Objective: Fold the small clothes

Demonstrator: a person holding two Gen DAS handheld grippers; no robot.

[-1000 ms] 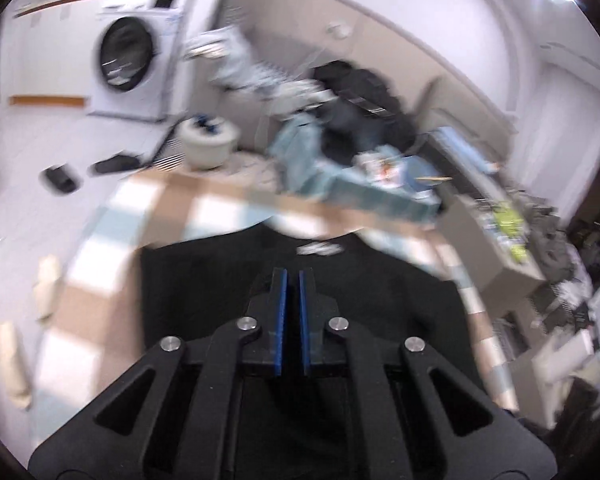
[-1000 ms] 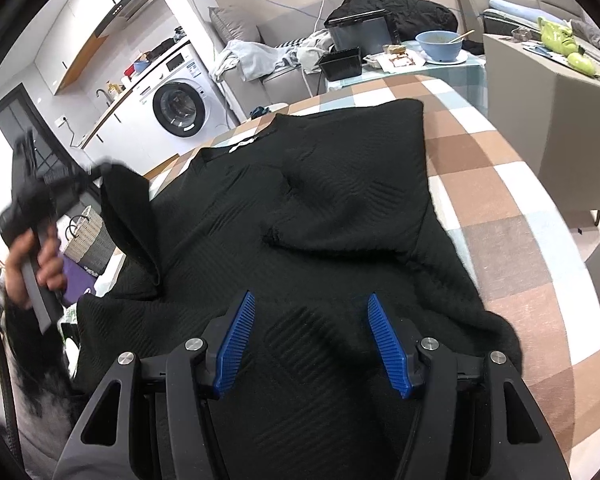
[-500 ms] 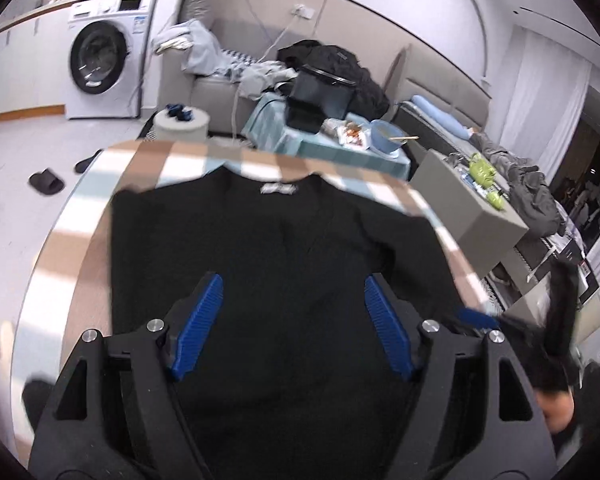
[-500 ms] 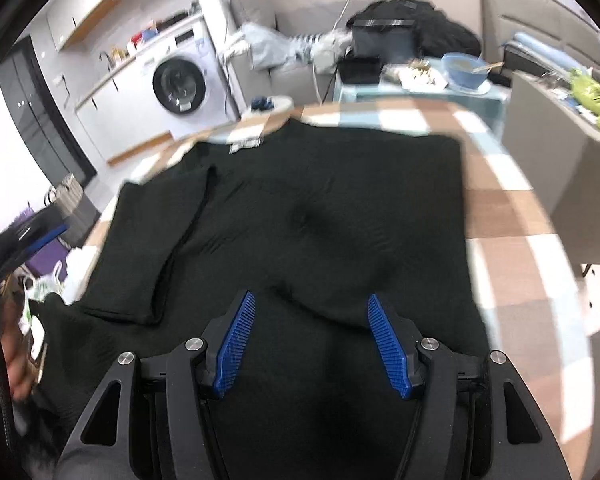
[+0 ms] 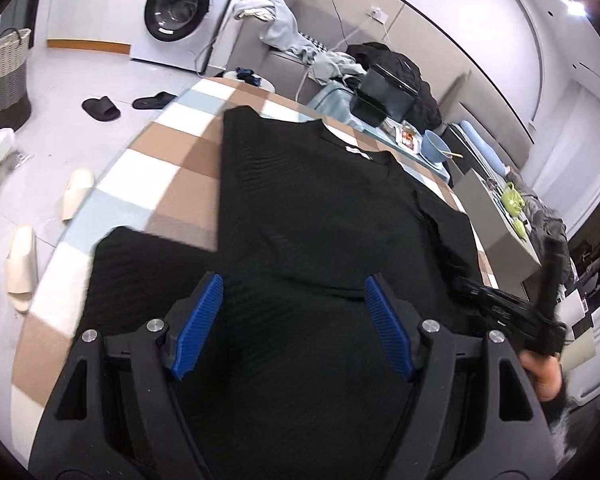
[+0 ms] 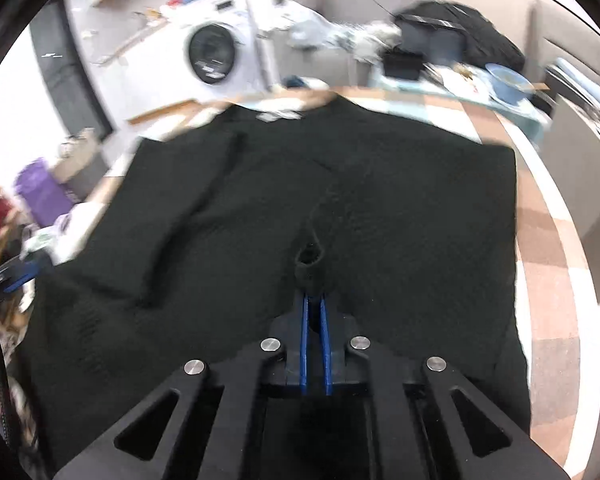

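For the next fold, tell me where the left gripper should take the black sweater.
Probably the near left corner of the black sweater, coming from the near edge. It lies flat over the checked cloth, and the open left gripper hovers just right of it.

Left tongs (image 5: 294,326) agape, right tongs (image 6: 315,300) pinched.

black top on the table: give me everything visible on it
The black knit top lies flat on the checked tablecloth, neckline with white label at the far end. Fabric looks ribbed or textured. One sleeve is folded in over the body; the other side spreads to the cloth's edge. The right gripper, whose jaws have just been closing, pinches a puckered fold near the hem. The left gripper hovers open above it.
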